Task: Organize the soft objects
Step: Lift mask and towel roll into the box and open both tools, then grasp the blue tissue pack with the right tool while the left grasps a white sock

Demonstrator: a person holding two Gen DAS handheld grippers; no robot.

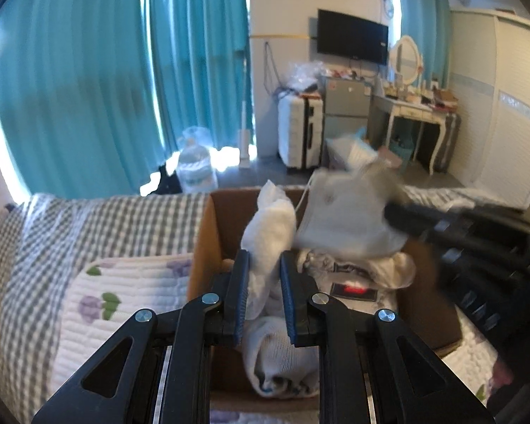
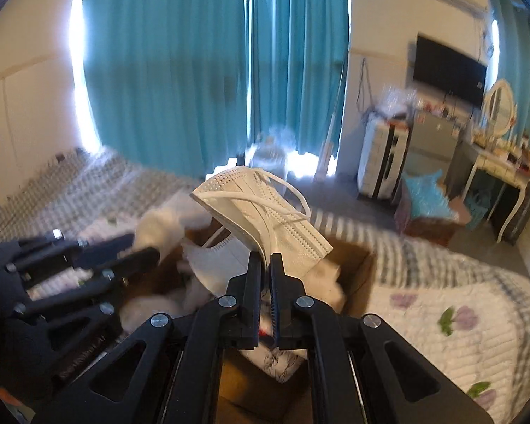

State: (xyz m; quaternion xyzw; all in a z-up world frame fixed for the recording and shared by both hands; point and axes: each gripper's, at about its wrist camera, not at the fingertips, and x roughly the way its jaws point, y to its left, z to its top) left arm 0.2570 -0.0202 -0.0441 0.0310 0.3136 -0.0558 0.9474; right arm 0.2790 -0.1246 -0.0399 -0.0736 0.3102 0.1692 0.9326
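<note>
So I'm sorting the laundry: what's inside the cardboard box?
The cardboard box holds a rolled white cloth and other pale soft items. The face mask and white sock, both gripped above, hide the rest.

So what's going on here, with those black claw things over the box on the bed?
A person is sorting soft things at a cardboard box that sits on the bed. The left hand-held gripper is shut on a white sock, held up over the box. The right hand-held gripper pinches a white face mask by its edge, also above the box. More white soft items already lie inside.
</note>
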